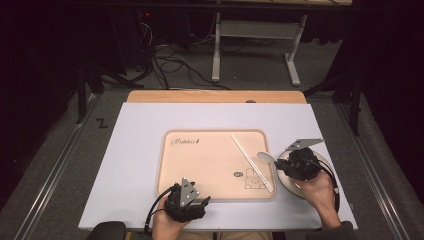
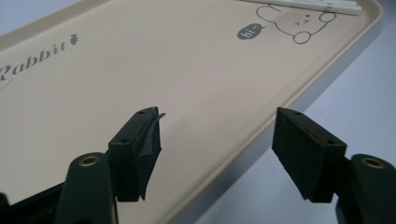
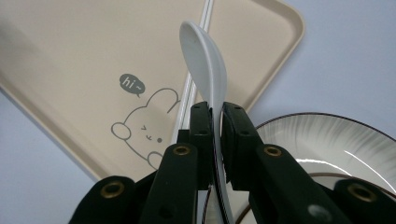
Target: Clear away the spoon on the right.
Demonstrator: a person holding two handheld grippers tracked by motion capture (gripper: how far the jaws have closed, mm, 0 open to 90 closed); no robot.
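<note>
A white ceramic spoon [image 3: 205,60] is clamped by its handle in my right gripper [image 3: 215,116], its bowl pointing toward the beige rabbit tray [image 3: 70,70]. In the high view the spoon [image 1: 266,157] hangs over the tray's right rim, with my right gripper [image 1: 298,165] above a white plate [image 1: 320,160] with a dark rim. White chopsticks [image 1: 251,162] lie diagonally on the tray [image 1: 210,160]. My left gripper [image 1: 189,200] rests at the tray's near edge. It stands open [image 2: 217,140], with the tray rim [image 2: 261,126] passing under the gap between its jaws.
The tray lies on a white mat [image 1: 140,150] over a wooden table [image 1: 215,96]. The plate [image 3: 327,140] sits on the mat right of the tray. A metal stand [image 1: 255,45] and cables [image 1: 170,62] are on the floor beyond the table.
</note>
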